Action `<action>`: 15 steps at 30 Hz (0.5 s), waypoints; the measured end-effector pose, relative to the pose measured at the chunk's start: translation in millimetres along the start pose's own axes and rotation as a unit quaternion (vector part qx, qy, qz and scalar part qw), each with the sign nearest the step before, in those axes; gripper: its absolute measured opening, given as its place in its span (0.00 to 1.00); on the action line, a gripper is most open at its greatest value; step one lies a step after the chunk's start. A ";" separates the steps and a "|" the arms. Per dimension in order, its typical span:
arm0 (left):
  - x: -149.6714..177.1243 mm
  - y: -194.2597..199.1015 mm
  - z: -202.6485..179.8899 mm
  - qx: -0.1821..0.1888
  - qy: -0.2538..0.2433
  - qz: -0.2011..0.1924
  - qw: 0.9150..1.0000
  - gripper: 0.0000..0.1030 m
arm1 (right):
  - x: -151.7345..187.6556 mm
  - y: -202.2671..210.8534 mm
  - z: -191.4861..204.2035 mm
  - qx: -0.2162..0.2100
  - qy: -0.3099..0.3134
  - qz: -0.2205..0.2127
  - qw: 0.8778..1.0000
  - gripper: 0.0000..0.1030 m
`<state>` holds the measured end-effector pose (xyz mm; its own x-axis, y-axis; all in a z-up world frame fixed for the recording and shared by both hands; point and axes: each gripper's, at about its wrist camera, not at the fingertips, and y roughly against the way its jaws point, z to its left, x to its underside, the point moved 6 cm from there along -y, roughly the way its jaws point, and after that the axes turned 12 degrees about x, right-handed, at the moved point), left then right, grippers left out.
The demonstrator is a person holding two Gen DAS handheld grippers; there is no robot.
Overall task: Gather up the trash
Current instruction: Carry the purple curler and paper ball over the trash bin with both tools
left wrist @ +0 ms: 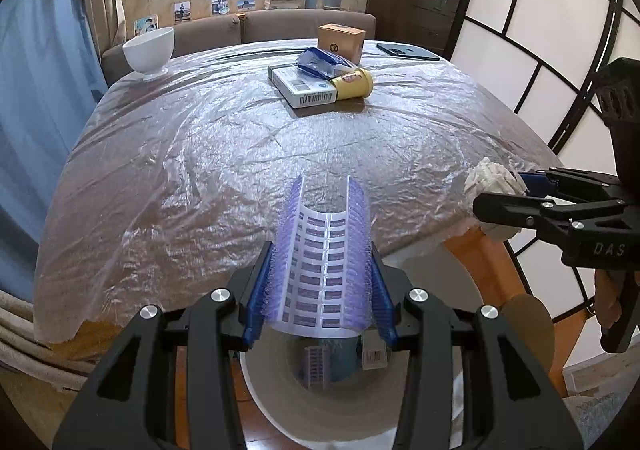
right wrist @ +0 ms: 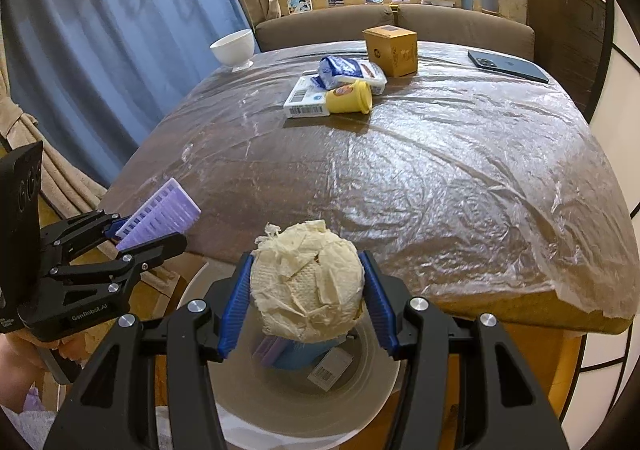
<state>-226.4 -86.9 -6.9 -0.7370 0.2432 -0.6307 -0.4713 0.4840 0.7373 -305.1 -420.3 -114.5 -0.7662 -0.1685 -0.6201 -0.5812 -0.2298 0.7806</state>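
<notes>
Disposal step: left gripper (left wrist: 322,274) fingers hold a curved purple plastic tray (left wrist: 322,246); right gripper (right wrist: 306,290) clamps a crumpled tissue ball (right wrist: 308,282). Round white bin (right wrist: 360,402) at 6 o'clock; releasing likely follows.

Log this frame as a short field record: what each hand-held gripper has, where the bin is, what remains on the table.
left hand-held gripper: shut on purple tray, over the bin
right hand-held gripper: shut on tissue wad, over the bin
bin: white, on the floor at the near table edge, some trash already inside
table: plastic-covered; holds flat box, blue packet, yellow cup on its side, brown box, bowl, phone
</notes>
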 end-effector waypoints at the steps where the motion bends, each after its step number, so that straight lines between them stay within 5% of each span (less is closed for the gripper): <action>1: 1.6 1.0 -0.9 0.000 -0.001 0.001 1.000 0.44 | 1.3 0.3 0.8 -0.001 0.001 0.001 1.000 0.50; 15: 23.3 7.3 -14.3 0.007 -0.011 0.022 1.000 0.44 | 23.0 2.6 7.5 -0.020 0.013 0.023 0.999 0.50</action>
<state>-253.9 -89.8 -12.8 -0.7456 0.2828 -0.6034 -0.4322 0.4840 0.7609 -326.3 -417.6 -126.2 -0.7844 -0.2036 -0.5858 -0.5341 -0.2584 0.8050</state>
